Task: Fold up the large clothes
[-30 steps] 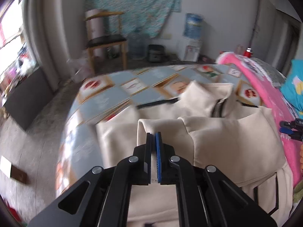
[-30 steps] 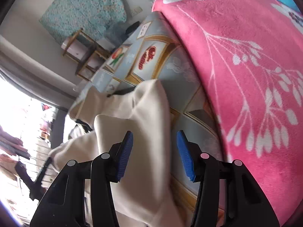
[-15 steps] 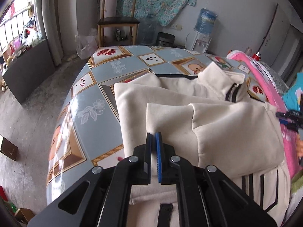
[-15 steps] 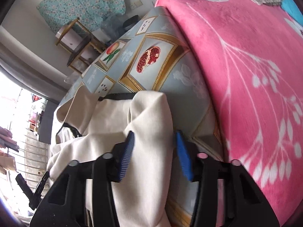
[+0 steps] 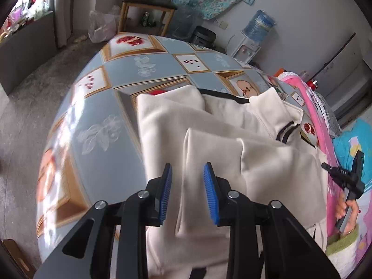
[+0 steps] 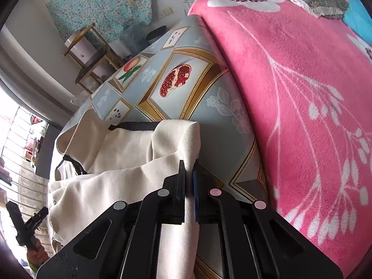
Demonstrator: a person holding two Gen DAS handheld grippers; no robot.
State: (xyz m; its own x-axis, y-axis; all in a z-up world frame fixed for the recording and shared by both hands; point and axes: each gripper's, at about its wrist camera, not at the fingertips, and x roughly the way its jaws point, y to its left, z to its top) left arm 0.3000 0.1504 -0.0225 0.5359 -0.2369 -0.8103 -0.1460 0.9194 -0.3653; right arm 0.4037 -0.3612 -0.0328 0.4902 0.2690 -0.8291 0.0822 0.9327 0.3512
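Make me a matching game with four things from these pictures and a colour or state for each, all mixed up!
Things:
1. fluffy blanket
2. zip-up jacket on the table
3. left gripper
4. right gripper

Colours or states:
A. jaws opening, fabric lying between them, pads off it
B. pink with white flowers and leaves
C. shut on the jacket's sleeve
D. cream with black trim

Right pairs: 1-B, 2-D, 3-A, 4-C
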